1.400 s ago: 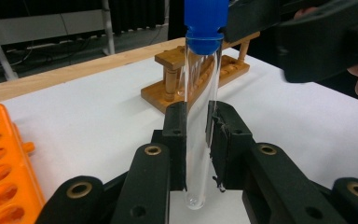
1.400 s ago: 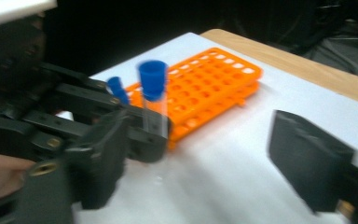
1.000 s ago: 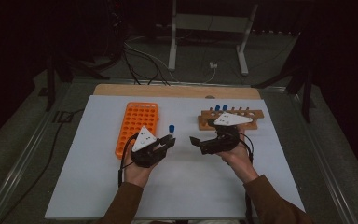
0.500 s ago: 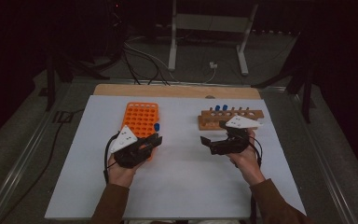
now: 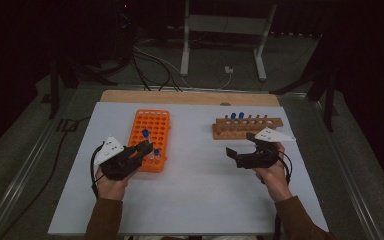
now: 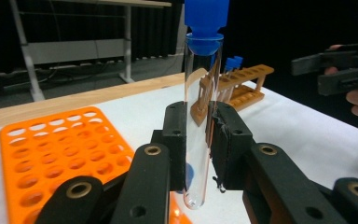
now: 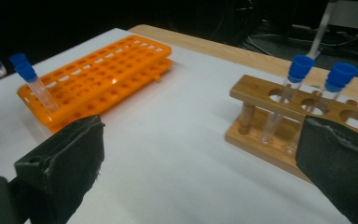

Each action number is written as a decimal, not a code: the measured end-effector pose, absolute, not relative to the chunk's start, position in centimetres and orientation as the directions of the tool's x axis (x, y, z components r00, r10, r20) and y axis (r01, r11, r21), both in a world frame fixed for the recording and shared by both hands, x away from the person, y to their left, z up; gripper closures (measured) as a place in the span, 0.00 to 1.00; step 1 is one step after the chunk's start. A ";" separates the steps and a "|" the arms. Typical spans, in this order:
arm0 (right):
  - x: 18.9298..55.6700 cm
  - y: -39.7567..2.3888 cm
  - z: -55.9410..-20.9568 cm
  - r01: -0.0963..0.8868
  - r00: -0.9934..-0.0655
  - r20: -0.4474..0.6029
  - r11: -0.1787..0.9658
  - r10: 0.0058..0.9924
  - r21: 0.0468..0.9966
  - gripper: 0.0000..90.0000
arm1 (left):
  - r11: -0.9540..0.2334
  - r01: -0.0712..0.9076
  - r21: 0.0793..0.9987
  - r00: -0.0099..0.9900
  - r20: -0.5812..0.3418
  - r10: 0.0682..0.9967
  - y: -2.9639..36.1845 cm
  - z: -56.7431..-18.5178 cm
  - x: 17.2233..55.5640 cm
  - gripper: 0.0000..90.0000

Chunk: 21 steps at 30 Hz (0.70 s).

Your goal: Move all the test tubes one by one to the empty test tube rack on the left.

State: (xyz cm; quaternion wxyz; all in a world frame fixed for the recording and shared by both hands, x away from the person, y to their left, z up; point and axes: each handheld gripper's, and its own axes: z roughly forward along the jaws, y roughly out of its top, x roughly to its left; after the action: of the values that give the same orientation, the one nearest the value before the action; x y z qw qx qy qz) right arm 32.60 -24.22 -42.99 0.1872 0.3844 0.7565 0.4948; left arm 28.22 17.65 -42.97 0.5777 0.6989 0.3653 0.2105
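Observation:
My left gripper (image 6: 198, 144) is shut on a clear test tube (image 6: 200, 116) with a blue cap (image 6: 206, 18), and holds it upright. In the high view the left gripper (image 5: 142, 147) holds this tube (image 5: 145, 134) over the near right part of the orange rack (image 5: 149, 125). Another blue-capped tube (image 5: 156, 152) stands in that rack's near right corner. My right gripper (image 5: 232, 155) is open and holds nothing, just in front of the wooden rack (image 5: 247, 131). Two blue-capped tubes (image 7: 298, 70) stand in the wooden rack (image 7: 261, 100), beyond the wide-apart pads (image 7: 70, 158).
White paper (image 5: 195, 190) covers the table, with a bare wooden strip (image 5: 190, 97) along its far edge. Beyond the table are cables and a metal stand (image 5: 225, 45) on a dark floor. A metal rail (image 5: 25, 170) runs along the table's left side.
The hands have drawn apart. My left gripper carried the tube left and nearer, to the orange rack's near end. My right gripper shifted right, in front of the wooden rack.

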 end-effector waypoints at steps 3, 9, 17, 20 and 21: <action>32.3 -24.5 -43.1 0.393 -0.630 0.086 0.221 0.772 0.892 0.01 | -0.064 0.265 0.962 0.629 -0.122 0.768 17.9 -42.9 28.2 0.86; 32.1 -25.2 -43.0 0.396 -0.618 0.096 0.203 0.780 0.896 0.01 | -0.052 0.272 0.961 0.594 -0.125 0.794 18.6 -43.3 28.3 0.86; 31.9 -25.5 -43.0 0.393 -0.616 0.101 0.193 0.781 0.899 0.01 | -0.057 0.275 0.960 0.555 -0.111 0.824 19.3 -43.8 28.3 0.86; 31.8 -25.5 -43.0 0.392 -0.617 0.100 0.195 0.780 0.899 0.01 | -0.063 0.282 0.957 0.547 -0.106 0.830 19.5 -44.1 28.4 0.86; 31.8 -25.5 -43.0 0.392 -0.617 0.100 0.195 0.780 0.899 0.01 | -0.063 0.286 0.956 0.542 -0.107 0.833 19.5 -44.3 28.5 0.86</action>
State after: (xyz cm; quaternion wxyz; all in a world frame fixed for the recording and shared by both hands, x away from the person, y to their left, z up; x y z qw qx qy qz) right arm 31.83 -25.49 -43.01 0.1946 0.3917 0.7480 0.4992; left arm 28.45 19.47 -44.29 0.5493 0.6851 0.4083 0.2493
